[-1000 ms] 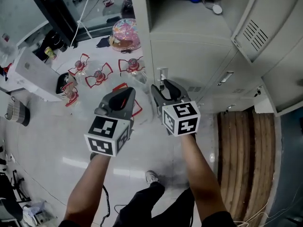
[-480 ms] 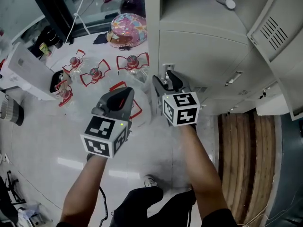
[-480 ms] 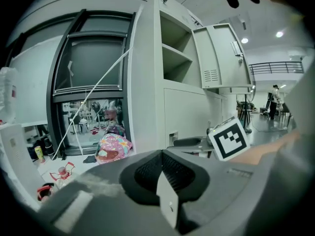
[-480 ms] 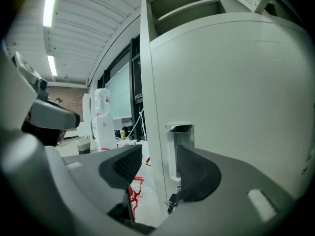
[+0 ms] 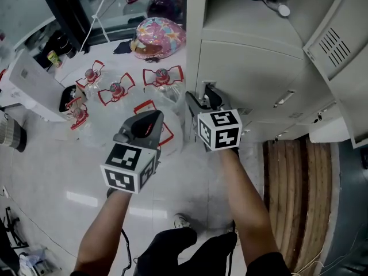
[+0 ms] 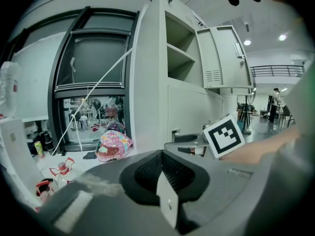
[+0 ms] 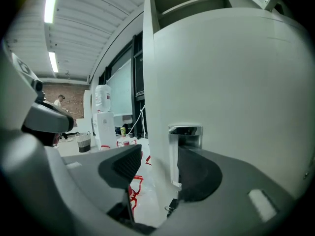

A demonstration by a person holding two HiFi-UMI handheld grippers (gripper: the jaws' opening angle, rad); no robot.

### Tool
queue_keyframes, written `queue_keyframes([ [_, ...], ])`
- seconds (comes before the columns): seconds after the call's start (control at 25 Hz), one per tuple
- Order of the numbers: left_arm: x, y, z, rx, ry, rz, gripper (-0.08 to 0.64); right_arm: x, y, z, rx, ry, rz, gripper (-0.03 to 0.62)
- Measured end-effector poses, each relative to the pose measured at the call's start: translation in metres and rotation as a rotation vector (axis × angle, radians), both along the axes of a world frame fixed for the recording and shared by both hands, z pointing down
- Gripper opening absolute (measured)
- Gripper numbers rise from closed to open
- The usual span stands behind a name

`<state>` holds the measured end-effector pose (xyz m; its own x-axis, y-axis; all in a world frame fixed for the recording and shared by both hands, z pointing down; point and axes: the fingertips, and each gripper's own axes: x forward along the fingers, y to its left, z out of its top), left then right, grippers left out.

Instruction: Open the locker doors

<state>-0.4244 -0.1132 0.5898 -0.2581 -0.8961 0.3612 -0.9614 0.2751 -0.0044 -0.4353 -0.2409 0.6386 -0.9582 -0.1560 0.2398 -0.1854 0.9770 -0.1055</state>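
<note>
**Right gripper at the locker door handle**
We see its jaws, just opening, straddle the handle without pressing on it. The left gripper, left of the handle, has its jaws together.

No legible text or labels

One left gripper, one right gripper (two together), one pink helmet

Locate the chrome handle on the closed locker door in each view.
Head view: chrome handle, upper centre, left edge of door.
Left gripper view: handle, centre, small, right of pink helmet.
Right gripper view: handle, centre, large.
Shared landmark: open compartment above the door.
</note>
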Motion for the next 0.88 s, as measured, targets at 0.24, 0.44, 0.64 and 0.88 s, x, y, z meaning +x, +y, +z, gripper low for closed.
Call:
queue_keyframes([
  [0.24, 0.011, 0.006, -0.008, 0.012, 0.019, -0.007, 0.003, 0.012, 0.008, 0.001, -0.018, 0.021, 0.021, 0.205],
  [0.44, 0.027, 0.017, -0.009, 0.009, 0.034, -0.033, 0.003, 0.030, 0.013, 0.001, -0.011, 0.026, 0.041, 0.166],
  [0.64, 0.048, 0.033, -0.010, 0.003, 0.043, -0.081, 0.003, 0.052, 0.027, 0.002, -0.020, 0.036, 0.006, 0.166],
  [0.88, 0.080, 0.041, -0.014, 0.011, 0.047, -0.127, 0.003, 0.079, 0.039, 0.001, -0.027, 0.041, -0.034, 0.166],
])
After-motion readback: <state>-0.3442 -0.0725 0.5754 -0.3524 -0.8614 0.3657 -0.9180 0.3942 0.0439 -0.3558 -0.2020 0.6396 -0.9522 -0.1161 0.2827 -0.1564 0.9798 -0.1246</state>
